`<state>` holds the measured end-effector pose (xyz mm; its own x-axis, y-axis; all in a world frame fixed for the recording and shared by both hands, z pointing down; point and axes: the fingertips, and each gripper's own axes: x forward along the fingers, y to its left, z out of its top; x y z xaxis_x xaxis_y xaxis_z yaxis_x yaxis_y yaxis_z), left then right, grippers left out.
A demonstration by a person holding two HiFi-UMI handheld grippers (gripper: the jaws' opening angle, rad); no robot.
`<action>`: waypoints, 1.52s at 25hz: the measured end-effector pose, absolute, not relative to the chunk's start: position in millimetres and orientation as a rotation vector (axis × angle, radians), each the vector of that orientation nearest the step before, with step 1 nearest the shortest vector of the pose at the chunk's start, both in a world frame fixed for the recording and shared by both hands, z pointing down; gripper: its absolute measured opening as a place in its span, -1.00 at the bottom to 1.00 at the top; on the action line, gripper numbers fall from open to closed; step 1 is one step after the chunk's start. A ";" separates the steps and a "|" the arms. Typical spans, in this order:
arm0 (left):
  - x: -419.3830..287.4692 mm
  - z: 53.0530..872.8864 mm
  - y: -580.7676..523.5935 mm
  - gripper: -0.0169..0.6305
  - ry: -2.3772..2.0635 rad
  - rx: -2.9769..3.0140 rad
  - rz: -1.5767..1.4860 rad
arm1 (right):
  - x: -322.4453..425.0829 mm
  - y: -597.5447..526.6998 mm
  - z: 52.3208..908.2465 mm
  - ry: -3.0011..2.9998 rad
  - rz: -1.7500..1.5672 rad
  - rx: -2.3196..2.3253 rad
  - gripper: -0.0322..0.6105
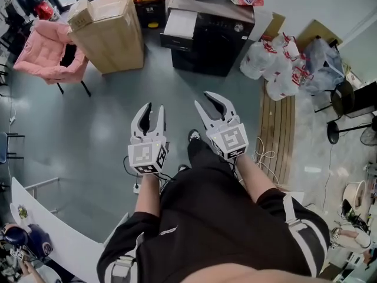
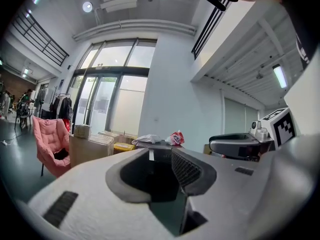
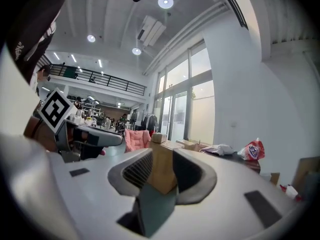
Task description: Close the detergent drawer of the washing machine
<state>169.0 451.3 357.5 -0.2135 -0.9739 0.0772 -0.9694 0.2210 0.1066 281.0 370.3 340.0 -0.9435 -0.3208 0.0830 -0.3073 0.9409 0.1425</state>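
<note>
Head view puts the washing machine (image 1: 212, 40) well ahead of the left tool (image 1: 154, 108) and right tool (image 1: 204, 100), both spread empty, right slightly nearer

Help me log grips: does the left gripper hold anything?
No, the left gripper has its jaws apart with nothing between them.
</note>
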 end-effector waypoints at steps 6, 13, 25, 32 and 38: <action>143.0 365.6 427.9 -0.51 -2.359 1.863 -0.025 | 254.7 338.3 344.0 -2.999 -0.210 0.468 -0.47; 102.5 362.1 374.8 -0.51 -2.353 1.875 0.012 | 218.2 287.8 348.1 -3.005 -0.160 0.476 -0.46; 61.4 378.4 275.4 -0.46 -2.264 1.879 0.059 | 186.8 185.0 360.7 -2.958 -0.124 0.481 -0.45; 46.6 389.8 237.8 -0.45 -2.251 1.857 0.103 | 178.1 141.7 380.9 -2.942 -0.049 0.494 -0.45; 23.9 398.0 217.1 -0.45 -2.225 1.856 0.145 | 161.7 115.9 394.4 -2.914 -0.002 0.507 -0.44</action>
